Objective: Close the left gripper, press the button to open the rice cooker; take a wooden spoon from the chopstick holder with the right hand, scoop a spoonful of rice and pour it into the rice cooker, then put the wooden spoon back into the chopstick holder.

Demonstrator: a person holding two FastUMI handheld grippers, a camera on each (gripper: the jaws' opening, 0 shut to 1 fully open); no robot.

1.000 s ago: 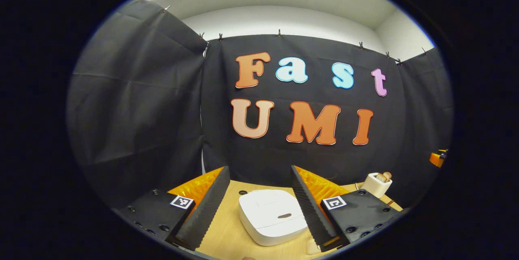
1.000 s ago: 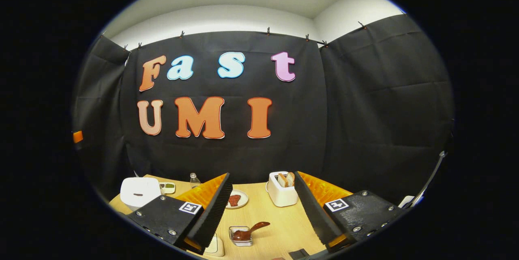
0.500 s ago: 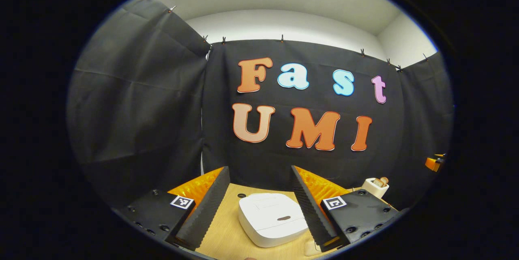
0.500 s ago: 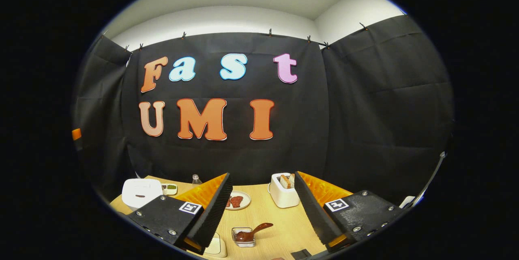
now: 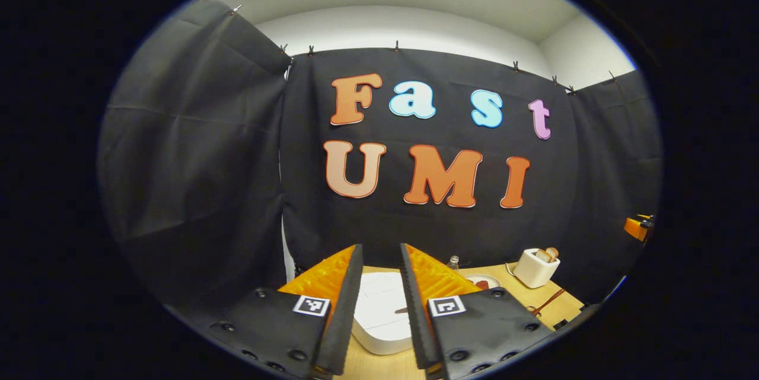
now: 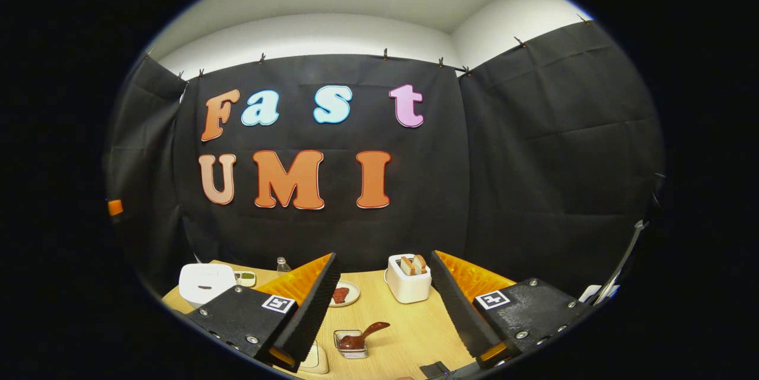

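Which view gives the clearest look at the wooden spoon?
The right gripper view: the wooden spoon rests in a small clear container on the table, unobstructed between that gripper's fingers. In the left gripper view I cannot make it out.

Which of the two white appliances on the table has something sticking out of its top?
The toaster, with bread slices standing up out of its slots. The rice cooker, at the table's far left in the right gripper view, has a flat closed lid.
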